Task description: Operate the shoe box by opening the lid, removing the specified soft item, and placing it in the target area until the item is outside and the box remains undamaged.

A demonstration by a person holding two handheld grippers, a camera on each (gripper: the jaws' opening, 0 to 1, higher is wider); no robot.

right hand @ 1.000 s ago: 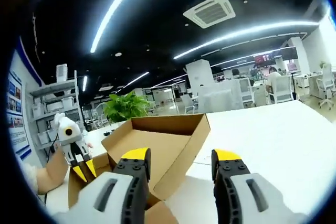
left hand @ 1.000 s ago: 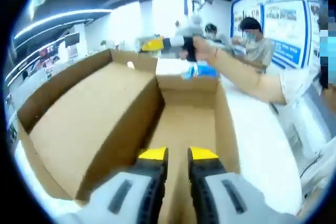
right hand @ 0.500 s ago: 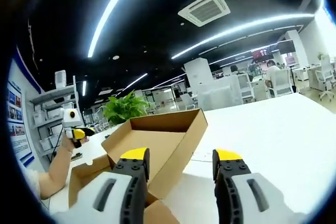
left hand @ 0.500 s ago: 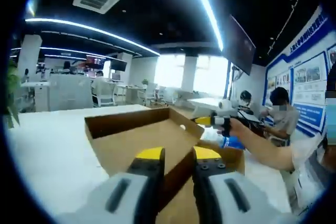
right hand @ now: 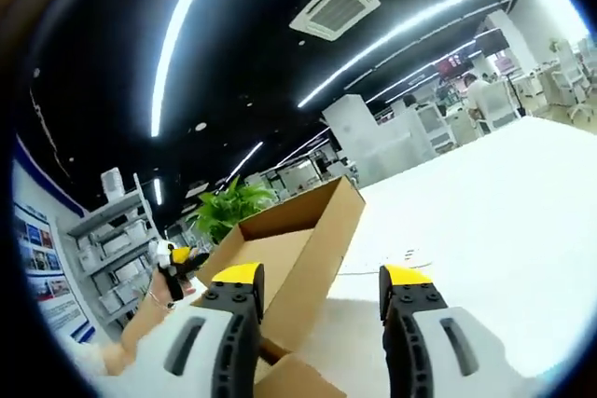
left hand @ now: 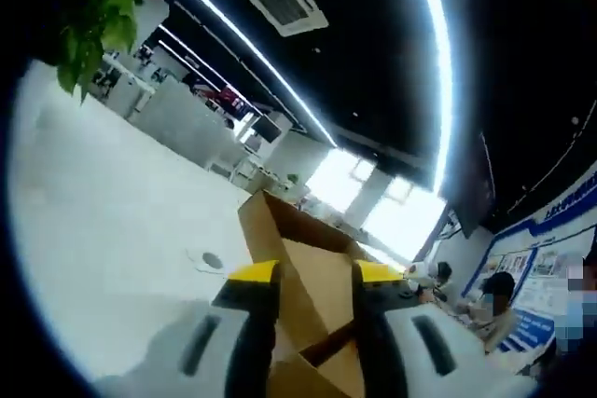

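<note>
Here, lid: the shoe box (right hand: 289, 249) stands open on the white table (right hand: 485, 202), its cardboard lid (left hand: 298, 267) raised.
Left gripper (left hand: 306, 273): jaws slightly apart, empty, the lid's edge beyond them.
Right gripper (right hand: 322, 277): jaws wide apart, empty, beside the box.
Soft item: cannot tell where.
Background: potted plant (right hand: 229, 207).

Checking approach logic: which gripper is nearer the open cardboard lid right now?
Left, as far as the views show. The left gripper has the cardboard lid rising between its jaws. The right gripper hangs open, the lid beyond its left jaw, apart.
</note>
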